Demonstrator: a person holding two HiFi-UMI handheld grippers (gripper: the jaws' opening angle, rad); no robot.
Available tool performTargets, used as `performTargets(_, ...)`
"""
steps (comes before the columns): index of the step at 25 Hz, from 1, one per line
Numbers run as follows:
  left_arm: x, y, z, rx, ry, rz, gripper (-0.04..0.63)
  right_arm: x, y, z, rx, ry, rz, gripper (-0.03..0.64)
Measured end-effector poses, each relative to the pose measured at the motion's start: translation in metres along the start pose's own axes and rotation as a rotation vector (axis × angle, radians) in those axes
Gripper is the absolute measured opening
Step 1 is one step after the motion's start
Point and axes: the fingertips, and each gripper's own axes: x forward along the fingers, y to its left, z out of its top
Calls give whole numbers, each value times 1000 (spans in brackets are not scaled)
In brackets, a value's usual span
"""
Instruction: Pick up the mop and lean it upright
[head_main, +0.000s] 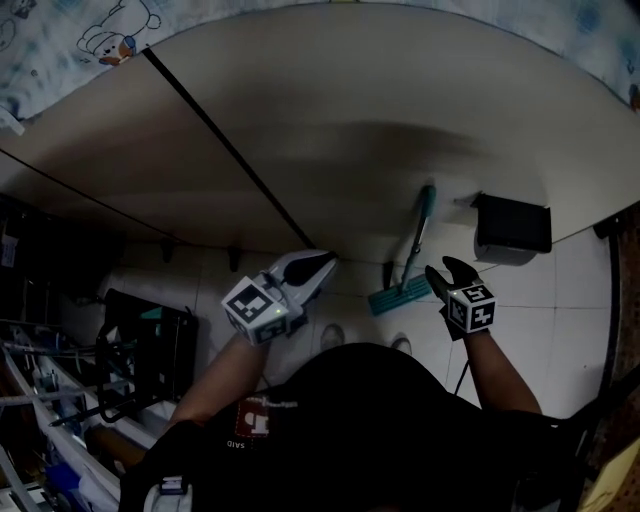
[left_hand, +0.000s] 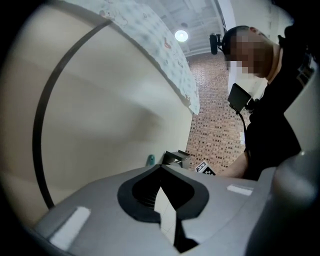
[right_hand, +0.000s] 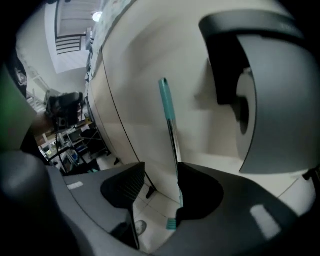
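Note:
The mop stands leaning against the cream wall, its teal head (head_main: 398, 296) on the tiled floor and its teal-capped handle (head_main: 421, 225) rising up the wall. My right gripper (head_main: 447, 274) hangs just right of the mop head, open and holding nothing. In the right gripper view the handle (right_hand: 170, 120) runs up between the jaws, close to the right one, and my right gripper (right_hand: 162, 172) is not closed on it. My left gripper (head_main: 318, 268) is left of the mop, shut and empty. In the left gripper view only the mop's teal tip (left_hand: 150, 160) shows, beyond my left gripper (left_hand: 160, 170).
A black box (head_main: 512, 225) sits against the wall right of the mop and looms large in the right gripper view (right_hand: 260, 90). A dark metal rack (head_main: 140, 350) stands at the left. Dark seams (head_main: 225, 145) cross the wall. My shoes (head_main: 331, 338) are on the tiles.

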Motion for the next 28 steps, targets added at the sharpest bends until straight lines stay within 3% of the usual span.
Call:
performTargets(8, -20, -7, 73, 94, -150, -3, -2, -106, 53, 140, -75, -288, 101, 148)
performTargets(11, -27, -17, 117, 119, -216, -6, -2, -152, 63, 194, -142, -391, 100, 116)
performTargets(17, -32, -30, 178, 170, -282, -12, -2, -234, 75, 276, -171, -531, 91, 15)
performTargets(22, -31, -47, 208, 162, -299, -21, 0, -271, 83, 309, -140, -584, 153, 14)
performTargets(28, -35, -56, 213, 179, -298, -21, 0, -274, 81, 308, -115, -588, 185, 12)
